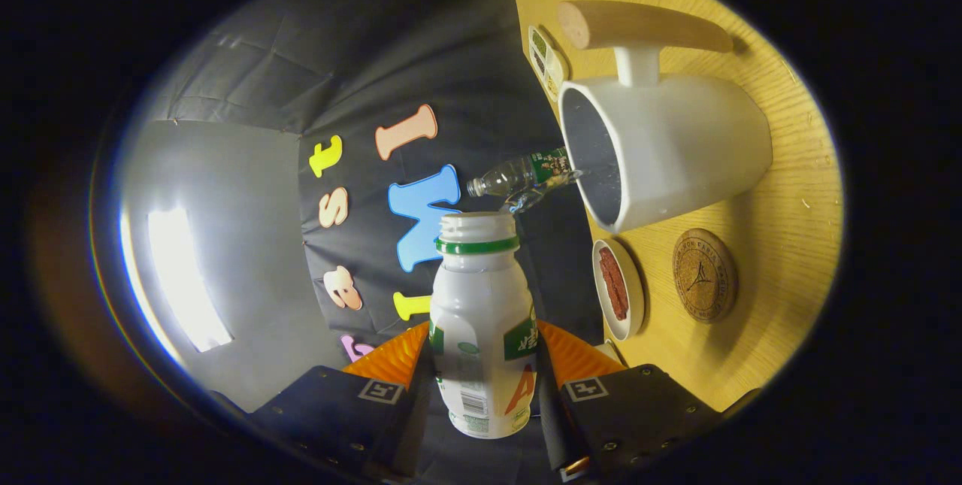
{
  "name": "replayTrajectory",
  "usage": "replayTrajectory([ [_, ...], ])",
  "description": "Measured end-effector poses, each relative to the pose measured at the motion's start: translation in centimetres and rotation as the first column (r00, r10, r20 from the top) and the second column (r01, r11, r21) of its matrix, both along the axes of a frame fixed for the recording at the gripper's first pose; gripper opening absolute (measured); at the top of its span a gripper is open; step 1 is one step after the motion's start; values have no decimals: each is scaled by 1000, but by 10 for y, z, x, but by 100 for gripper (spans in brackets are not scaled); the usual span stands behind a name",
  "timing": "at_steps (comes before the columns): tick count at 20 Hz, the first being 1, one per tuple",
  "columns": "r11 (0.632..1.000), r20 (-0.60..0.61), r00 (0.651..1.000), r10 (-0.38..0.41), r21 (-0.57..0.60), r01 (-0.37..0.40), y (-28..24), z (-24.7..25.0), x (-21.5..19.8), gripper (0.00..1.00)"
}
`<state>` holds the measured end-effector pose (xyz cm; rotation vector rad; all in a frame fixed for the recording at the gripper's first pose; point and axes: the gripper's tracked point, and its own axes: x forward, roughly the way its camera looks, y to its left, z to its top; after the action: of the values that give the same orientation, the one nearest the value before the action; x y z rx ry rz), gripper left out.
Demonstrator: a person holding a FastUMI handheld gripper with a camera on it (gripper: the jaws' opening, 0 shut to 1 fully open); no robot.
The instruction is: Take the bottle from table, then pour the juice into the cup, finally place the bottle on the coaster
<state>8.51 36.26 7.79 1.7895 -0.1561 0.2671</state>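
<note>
We have the bottle [482,327] clamped between both fingers of the gripper [481,383], rolled sideways, open mouth toward the cup [676,150] at two o'clock for pouring; coaster [704,275] waits at three.

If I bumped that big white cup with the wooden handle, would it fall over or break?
Probably hard to tip: the white cup looks wide and squat on the table. It looks like thick ceramic, so likely heavy, and could chip if knocked off. The gripper holds the bottle tilted toward its mouth.
</note>
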Motion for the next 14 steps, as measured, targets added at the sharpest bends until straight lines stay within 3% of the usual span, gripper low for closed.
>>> replayTrajectory([
  [14, 999, -5, 1000, -11, 32, 11, -4, 5, -5, 63],
])
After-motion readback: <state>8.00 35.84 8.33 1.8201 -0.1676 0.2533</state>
